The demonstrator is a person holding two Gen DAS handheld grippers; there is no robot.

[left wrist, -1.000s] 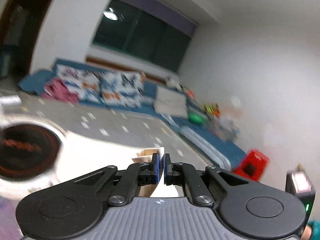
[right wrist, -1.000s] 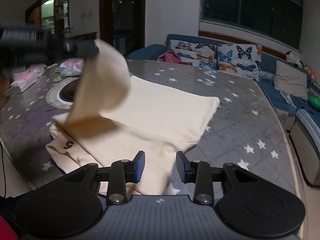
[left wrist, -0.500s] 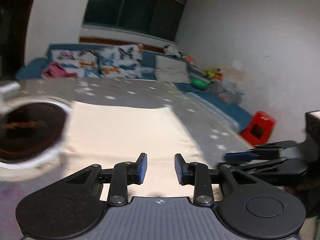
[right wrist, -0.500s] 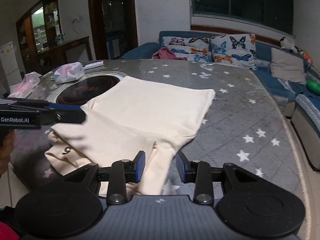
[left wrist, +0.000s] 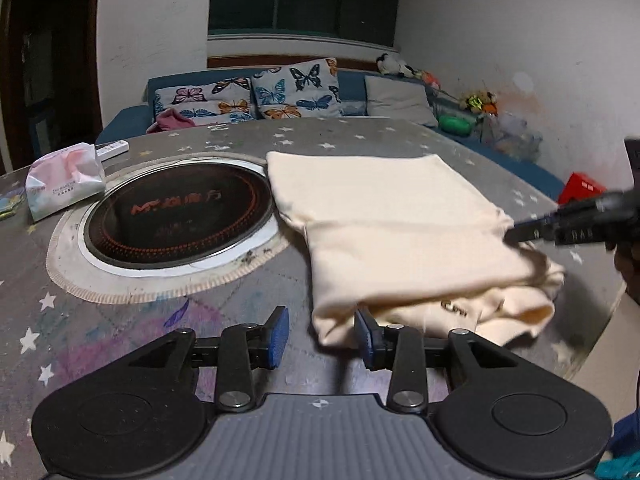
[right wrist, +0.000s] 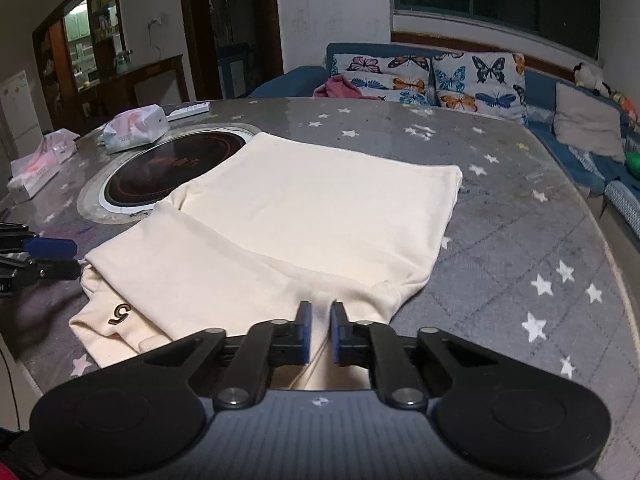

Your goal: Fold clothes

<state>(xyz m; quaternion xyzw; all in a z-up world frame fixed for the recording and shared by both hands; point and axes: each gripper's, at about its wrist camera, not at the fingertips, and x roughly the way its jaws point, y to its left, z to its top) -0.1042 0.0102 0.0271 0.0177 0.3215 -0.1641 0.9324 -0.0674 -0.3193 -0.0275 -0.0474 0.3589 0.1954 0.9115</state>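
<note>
The cream garment [right wrist: 304, 236] lay folded on the star-patterned table [right wrist: 520, 240], its far corner beside the induction hob [left wrist: 180, 216]. The right gripper [right wrist: 319, 332] had its fingers nearly closed on the near hem; a thin bite could have slipped on lifting and undone the fold (grip depth could not be judged). The left gripper [left wrist: 320, 332] stood wide open and empty, just beside the garment's corner. Half a second earlier the right fingers were spread apart.
</note>
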